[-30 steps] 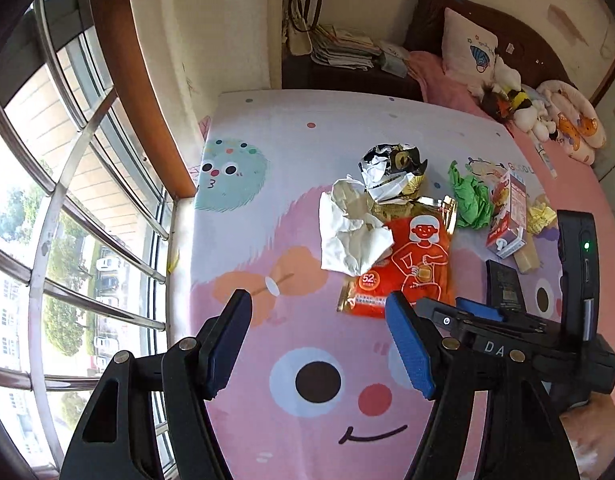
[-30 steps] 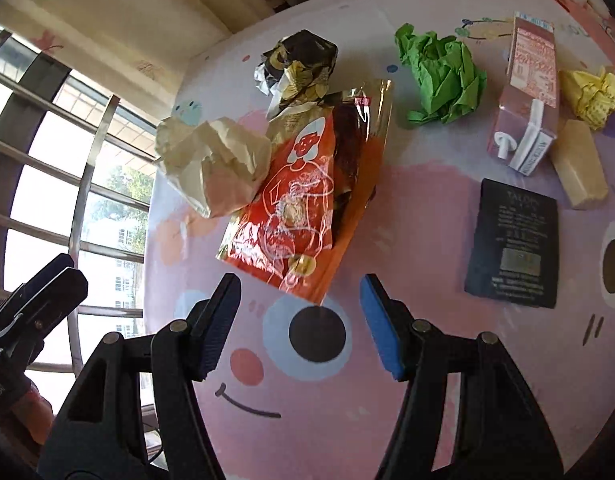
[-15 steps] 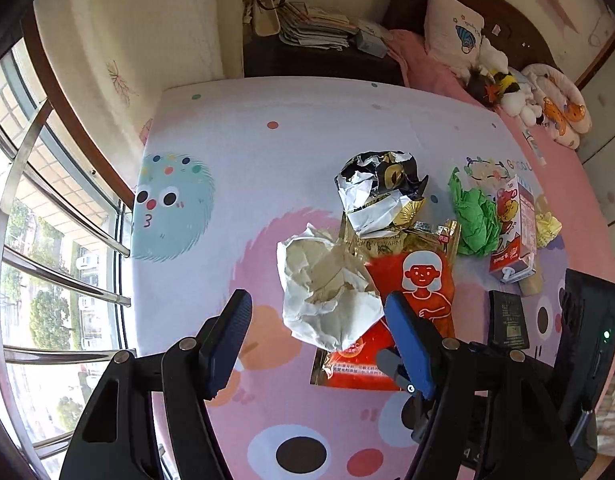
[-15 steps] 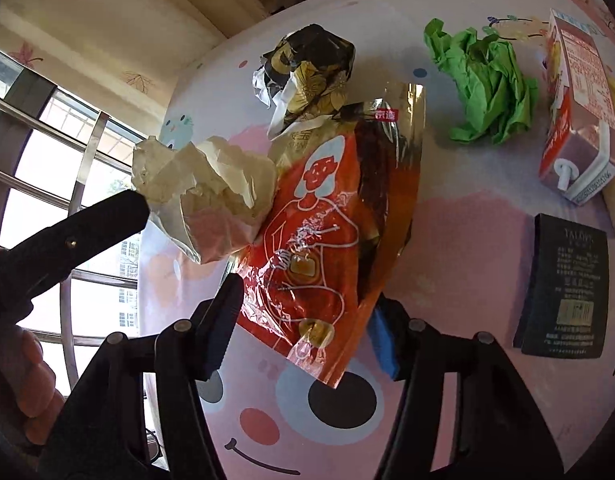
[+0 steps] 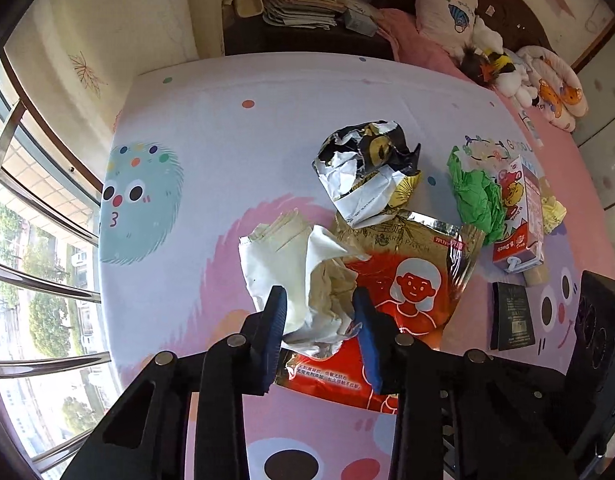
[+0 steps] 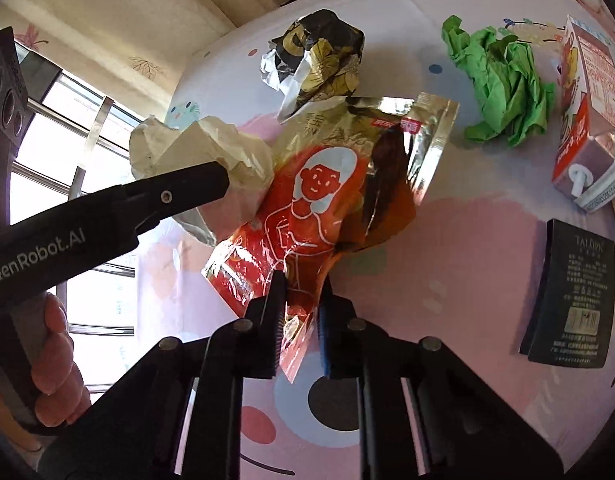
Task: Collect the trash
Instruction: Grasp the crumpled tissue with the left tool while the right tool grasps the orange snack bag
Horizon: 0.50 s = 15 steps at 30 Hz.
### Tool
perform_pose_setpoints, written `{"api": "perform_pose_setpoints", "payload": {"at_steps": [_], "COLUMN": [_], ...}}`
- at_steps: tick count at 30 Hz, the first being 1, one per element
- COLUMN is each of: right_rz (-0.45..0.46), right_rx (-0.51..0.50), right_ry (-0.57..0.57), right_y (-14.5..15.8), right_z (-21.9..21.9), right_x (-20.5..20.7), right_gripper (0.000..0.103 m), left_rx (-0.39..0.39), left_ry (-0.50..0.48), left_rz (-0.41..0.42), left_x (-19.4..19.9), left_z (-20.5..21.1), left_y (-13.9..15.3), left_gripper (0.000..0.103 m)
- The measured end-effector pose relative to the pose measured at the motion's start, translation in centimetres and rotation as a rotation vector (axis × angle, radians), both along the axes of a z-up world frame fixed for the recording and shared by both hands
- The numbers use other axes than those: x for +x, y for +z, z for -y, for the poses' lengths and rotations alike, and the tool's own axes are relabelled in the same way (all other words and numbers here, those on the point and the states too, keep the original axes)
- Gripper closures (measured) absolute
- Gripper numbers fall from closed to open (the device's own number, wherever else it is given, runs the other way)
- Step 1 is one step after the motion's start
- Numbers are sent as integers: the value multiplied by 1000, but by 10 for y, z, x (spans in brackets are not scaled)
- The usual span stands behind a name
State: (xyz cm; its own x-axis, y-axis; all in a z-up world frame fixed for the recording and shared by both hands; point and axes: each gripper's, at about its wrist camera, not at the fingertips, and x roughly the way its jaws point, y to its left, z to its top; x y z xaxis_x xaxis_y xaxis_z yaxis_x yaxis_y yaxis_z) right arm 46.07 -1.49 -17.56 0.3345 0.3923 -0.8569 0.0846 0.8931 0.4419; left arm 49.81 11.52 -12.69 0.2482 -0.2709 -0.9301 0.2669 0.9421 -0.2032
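1. While both grippers point down at a pink cartoon-print sheet (image 5: 235, 152), several pieces of trash lie on it in a loose cluster.
2. Left gripper (image 5: 319, 330): its blue-padded jaws are closing on a crumpled white paper wad (image 5: 295, 272), which sits between them and is touched by both pads.
3. Right gripper (image 6: 301, 312): jaws nearly together, pinching the lower corner of a red and gold foil pouch (image 6: 327, 192) printed with a cartoon figure.
4. That white wad overlaps the pouch's left edge; a black and gold crumpled wrapper (image 5: 367, 168) rests against the pouch's top.
5. To the right lie a green crumpled paper (image 6: 503, 80), then a red drink carton (image 6: 587, 120) on its side.
6. A flat black box (image 6: 571, 296) lies nearer, apart from the pouch.
7. A person's fingers (image 6: 55, 368) wrap the left gripper's handle, at the right wrist view's left edge.
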Motion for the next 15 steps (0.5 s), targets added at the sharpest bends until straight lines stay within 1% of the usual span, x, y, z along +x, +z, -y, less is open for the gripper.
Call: {"api": "perform_pose_setpoints", "payload": {"at_steps": [5, 8, 12, 15], "right_rz": [45, 72, 114, 148], "right_rx": [-9, -20, -49, -75], "right_ry": [29, 46, 78, 114], "right_y": [21, 38, 63, 83], "right_z": [1, 9, 24, 37], "right_x": [-12, -28, -62, -92], "right_gripper": [96, 97, 97, 97], "left_rx": [-6, 3, 7, 10], "left_ry": [23, 34, 54, 78], "left_rz": [25, 60, 95, 127], "left_x": [-22, -43, -81, -117], "left_z": [-11, -16, -20, -18], "left_y": [17, 35, 60, 81], "left_gripper": [75, 75, 75, 75]}}
